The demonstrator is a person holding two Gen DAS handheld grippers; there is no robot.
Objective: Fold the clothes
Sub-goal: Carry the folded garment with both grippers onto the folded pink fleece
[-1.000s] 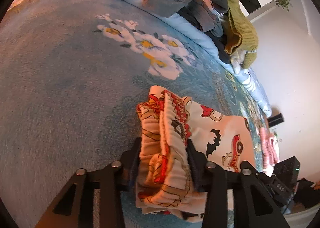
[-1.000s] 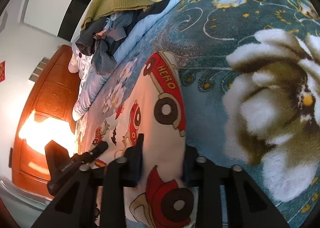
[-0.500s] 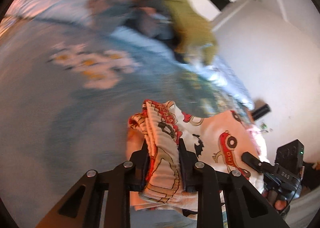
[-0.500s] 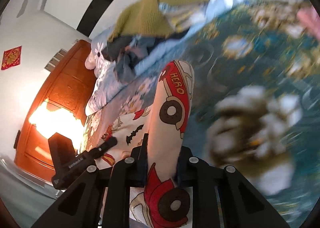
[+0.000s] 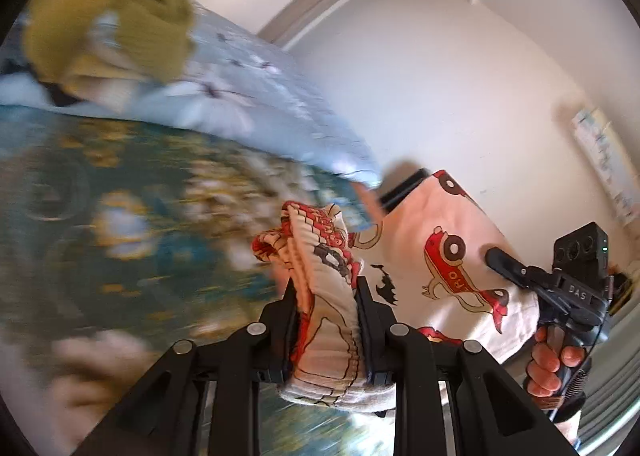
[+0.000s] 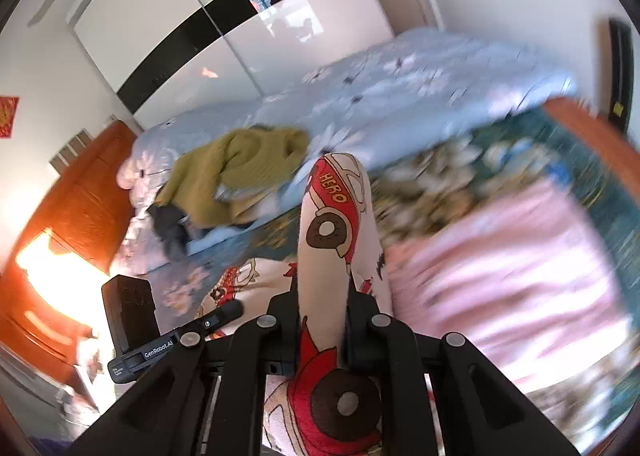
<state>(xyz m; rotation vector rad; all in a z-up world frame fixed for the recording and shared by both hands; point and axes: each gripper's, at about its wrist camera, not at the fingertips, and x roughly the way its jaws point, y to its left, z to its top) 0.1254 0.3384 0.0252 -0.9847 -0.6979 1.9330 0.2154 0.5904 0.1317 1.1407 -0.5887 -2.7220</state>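
Left gripper (image 5: 326, 308): jaws clenched on the bunched, ribbed waistband end of the car-print children's trousers (image 5: 448, 256). Cream cloth with red cars and a black bat print runs from the left gripper rightward to the right gripper (image 5: 516, 268), seen there as a black unit held in a bare hand (image 5: 550, 364).

Right gripper (image 6: 324, 316): jaws clamped on a fold of the same trousers (image 6: 336, 224); a red car lettered "HERO" stands up above the fingers. The left gripper (image 6: 218, 318) shows at lower left of the right wrist view, its black fingertip lying against the cream cloth.

The garment is held between the two grippers above a teal floral blanket (image 5: 80, 216); how much of it touches the blanket cannot be told (motion blur). A pink cloth (image 6: 520, 276) lies just right of the trousers. An olive-green knit sweater (image 6: 240, 172) sits on top of darker clothes on a light-blue floral duvet (image 6: 400, 88). Beyond are a white and black wardrobe (image 6: 240, 16) and an orange wooden headboard (image 6: 80, 196).
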